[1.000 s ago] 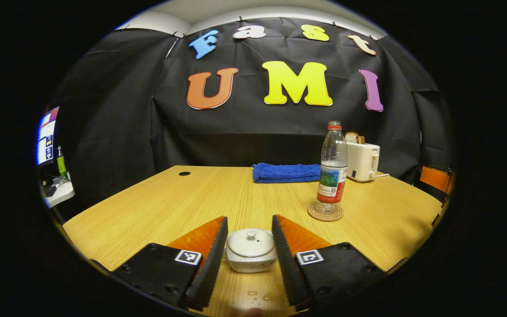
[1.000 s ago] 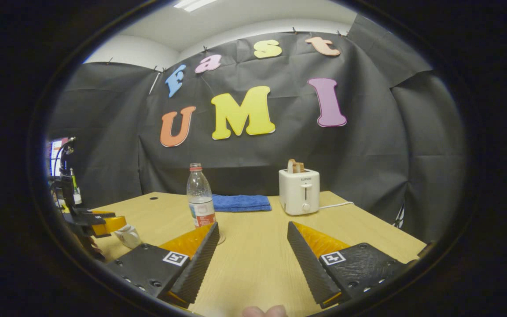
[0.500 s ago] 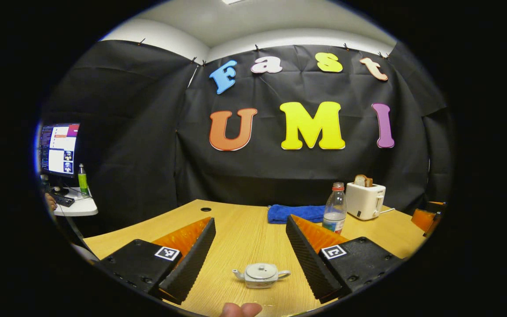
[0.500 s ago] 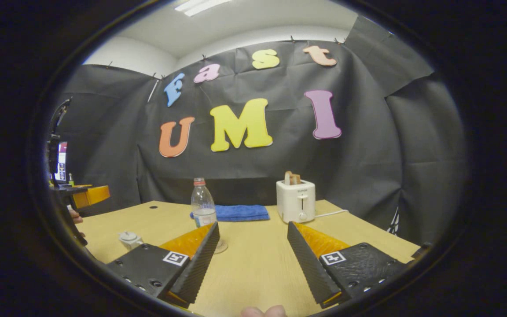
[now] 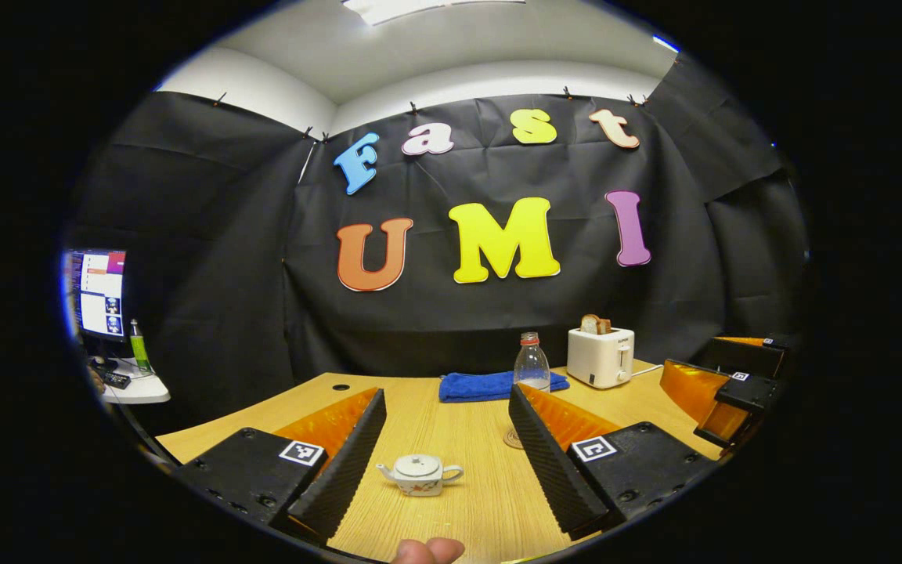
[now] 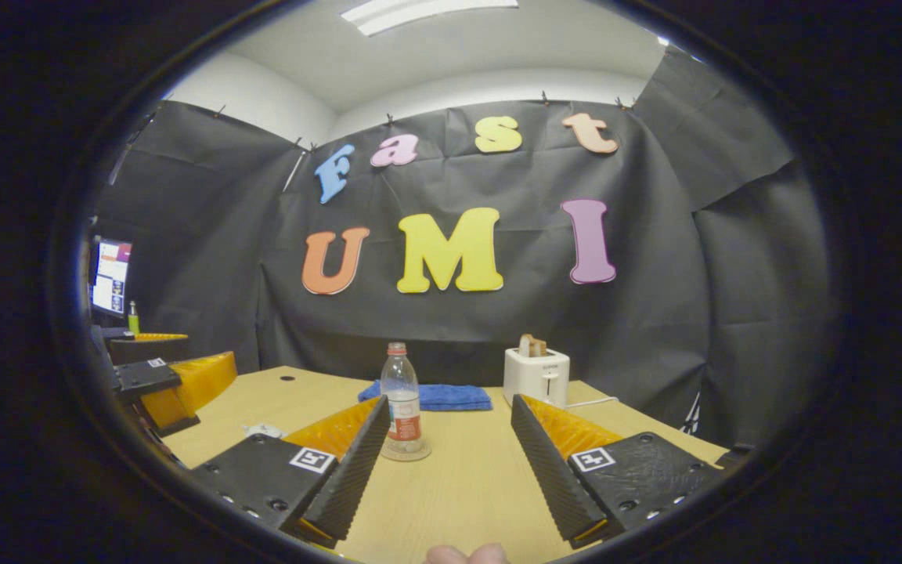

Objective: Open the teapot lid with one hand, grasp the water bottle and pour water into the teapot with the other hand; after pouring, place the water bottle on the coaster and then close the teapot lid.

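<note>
Teapot (image 5: pixel 420 475) is seen low on the bench (image 5: pixel 467 439), lid seated, framed between the wide-spread fingers of the left gripper (image 5: pixel 443 446), which holds nothing. Water bottle (image 6: pixel 398 401) is stood upright on the coaster (image 6: pixel 412 453), apparently centred, though its base is partly hidden. Right gripper (image 6: pixel 449 446) is also spread wide and empty. Both grippers should be drawn clear without anything being nudged.
</note>
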The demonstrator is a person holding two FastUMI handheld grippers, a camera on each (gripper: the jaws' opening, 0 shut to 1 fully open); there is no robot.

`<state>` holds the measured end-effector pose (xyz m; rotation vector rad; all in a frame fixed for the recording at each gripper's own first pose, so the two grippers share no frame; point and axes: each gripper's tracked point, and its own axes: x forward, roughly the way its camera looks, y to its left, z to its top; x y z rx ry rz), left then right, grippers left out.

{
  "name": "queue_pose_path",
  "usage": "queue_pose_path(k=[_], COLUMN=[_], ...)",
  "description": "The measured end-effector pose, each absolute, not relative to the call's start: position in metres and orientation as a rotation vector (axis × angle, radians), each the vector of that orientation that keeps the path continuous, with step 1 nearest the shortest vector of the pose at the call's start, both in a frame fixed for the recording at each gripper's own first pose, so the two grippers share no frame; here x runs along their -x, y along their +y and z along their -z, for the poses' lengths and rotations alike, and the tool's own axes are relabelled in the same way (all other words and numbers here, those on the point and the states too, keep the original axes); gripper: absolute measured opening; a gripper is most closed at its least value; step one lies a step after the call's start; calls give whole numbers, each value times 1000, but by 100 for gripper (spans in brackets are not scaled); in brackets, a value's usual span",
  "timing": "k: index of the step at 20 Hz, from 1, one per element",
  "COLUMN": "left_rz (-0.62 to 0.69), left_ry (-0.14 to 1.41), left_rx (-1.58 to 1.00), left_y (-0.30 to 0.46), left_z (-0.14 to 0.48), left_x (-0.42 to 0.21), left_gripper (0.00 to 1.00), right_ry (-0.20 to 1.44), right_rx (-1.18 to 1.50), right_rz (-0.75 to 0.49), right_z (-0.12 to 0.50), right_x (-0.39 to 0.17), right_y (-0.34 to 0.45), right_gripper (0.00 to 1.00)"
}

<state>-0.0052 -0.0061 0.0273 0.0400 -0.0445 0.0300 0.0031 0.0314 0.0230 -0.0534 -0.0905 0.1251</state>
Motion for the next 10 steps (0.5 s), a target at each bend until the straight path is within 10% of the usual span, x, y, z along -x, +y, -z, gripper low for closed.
queue_pose_path(k=[10], left_rz=[-18], left_ry=[-71], left_rx=[4], left_y=[6], left_z=[-38], left_x=[22], left_gripper=[99], right_ry=[-115], right_rx=[68], right_rz=[-101], right_z=[-24], right_x=[22], right_y=[54], right_gripper=[93])
